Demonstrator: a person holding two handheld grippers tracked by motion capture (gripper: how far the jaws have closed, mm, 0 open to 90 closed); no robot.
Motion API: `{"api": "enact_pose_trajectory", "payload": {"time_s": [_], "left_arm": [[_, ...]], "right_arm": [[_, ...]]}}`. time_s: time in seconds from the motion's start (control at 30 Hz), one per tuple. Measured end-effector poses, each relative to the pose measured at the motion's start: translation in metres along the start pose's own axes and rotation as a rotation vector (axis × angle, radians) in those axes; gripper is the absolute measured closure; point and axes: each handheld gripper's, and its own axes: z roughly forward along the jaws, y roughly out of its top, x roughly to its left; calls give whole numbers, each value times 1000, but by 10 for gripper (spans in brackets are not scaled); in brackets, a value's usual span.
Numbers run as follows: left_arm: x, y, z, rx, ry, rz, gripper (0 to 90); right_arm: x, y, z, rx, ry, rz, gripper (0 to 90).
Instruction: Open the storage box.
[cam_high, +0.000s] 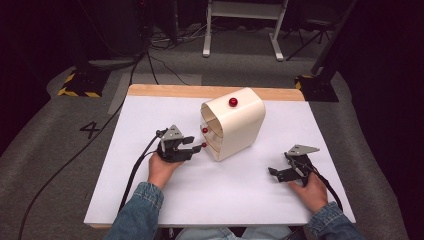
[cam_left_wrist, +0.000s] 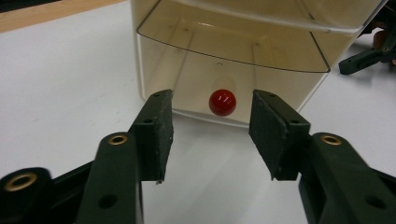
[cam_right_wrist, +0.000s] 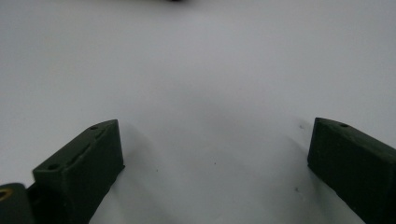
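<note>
On the white table (cam_high: 150, 200), the left gripper (cam_high: 192, 145) holds its matte black jaws spread, either side of a glossy red knob (cam_left_wrist: 222, 102) on the lowest drawer (cam_left_wrist: 224, 79), not touching it. The drawers are translucent, set in a smooth cream cabinet (cam_high: 240, 125) with rounded corners and another red knob (cam_high: 233, 102) on top. Well to the right, the right gripper (cam_high: 278, 173) lies wide apart on bare tabletop.
</note>
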Motion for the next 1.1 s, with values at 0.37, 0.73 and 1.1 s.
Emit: {"api": "enact_pose_trajectory", "payload": {"time_s": [0.37, 0.73, 1.1], "left_arm": [[2, -6, 21, -8, -47, -7, 626], [4, -7, 22, -5, -65, 10, 730], [1, -5, 10, 42, -45, 28, 734]], "right_arm": [[0, 0, 0, 0, 0, 0, 35], [0, 0, 0, 0, 0, 0, 35], [0, 0, 0, 0, 0, -2, 36]]}}
